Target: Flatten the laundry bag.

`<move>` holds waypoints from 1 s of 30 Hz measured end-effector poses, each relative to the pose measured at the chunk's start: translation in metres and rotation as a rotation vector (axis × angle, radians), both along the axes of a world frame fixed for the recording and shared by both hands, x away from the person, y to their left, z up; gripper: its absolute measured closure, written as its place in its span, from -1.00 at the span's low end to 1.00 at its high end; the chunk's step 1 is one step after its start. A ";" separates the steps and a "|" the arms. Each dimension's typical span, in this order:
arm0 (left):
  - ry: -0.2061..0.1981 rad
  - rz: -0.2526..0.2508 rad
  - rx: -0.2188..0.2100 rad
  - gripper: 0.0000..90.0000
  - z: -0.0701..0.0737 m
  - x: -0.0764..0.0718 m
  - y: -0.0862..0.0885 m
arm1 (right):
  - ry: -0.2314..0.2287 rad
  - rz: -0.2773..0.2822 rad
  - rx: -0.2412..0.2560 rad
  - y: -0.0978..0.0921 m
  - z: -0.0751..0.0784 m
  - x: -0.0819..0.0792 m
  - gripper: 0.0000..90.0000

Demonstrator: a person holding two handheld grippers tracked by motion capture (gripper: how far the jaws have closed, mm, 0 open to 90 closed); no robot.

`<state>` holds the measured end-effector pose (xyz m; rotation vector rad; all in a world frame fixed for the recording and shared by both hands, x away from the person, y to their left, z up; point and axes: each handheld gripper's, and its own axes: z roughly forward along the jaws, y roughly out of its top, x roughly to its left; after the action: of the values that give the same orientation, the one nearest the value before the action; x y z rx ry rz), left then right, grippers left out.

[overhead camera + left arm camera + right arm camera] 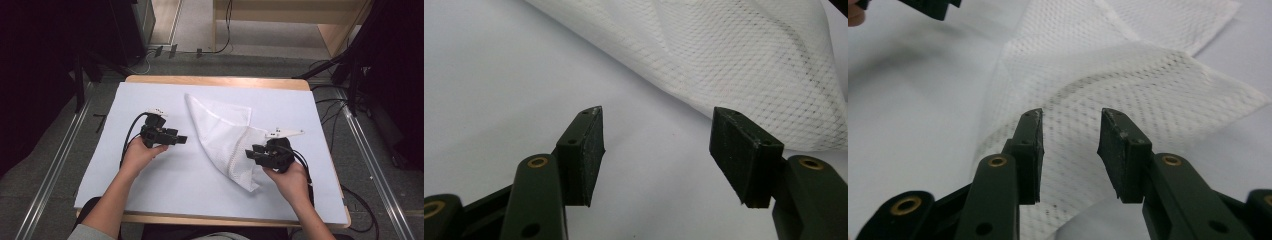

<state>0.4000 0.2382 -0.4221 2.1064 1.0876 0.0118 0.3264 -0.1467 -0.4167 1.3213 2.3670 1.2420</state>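
A white mesh cloth (223,135) lies folded into a rough triangle on the white table cover (150,175), its long point toward the front right. My left gripper (181,139) hovers just left of the cloth, jaws open with nothing between them; the cloth's edge (744,65) lies ahead of the left gripper (656,150). My right gripper (251,154) sits at the cloth's right side, open, its jaws over a raised fold of the cloth (1128,85). In its own view the right gripper (1070,150) holds nothing.
The table's wooden edge (215,80) shows at the back and front. Cables (130,132) trail from both grippers. Dark stands and floor rails (50,165) flank the table. The left gripper's jaw tip (933,7) shows at the top left of the right gripper view.
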 end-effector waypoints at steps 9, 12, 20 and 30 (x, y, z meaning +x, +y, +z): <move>0.002 0.004 0.003 -0.12 0.000 -0.001 0.000 | 0.012 -0.078 0.007 -0.020 -0.009 0.035 0.36; 0.002 0.005 0.005 -0.12 0.000 0.000 0.001 | 0.003 -0.098 0.004 -0.026 -0.009 0.048 0.32; 0.004 0.007 0.005 -0.12 0.000 -0.001 0.002 | 0.018 -0.154 -0.002 -0.041 -0.015 0.073 0.30; 0.003 0.010 0.013 -0.12 -0.001 -0.004 0.005 | 0.057 -0.192 -0.062 -0.045 -0.029 0.088 0.15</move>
<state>0.3960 0.2433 -0.4232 2.1126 1.1030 0.0207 0.4145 -0.1918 -0.4461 1.5403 2.2327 1.0821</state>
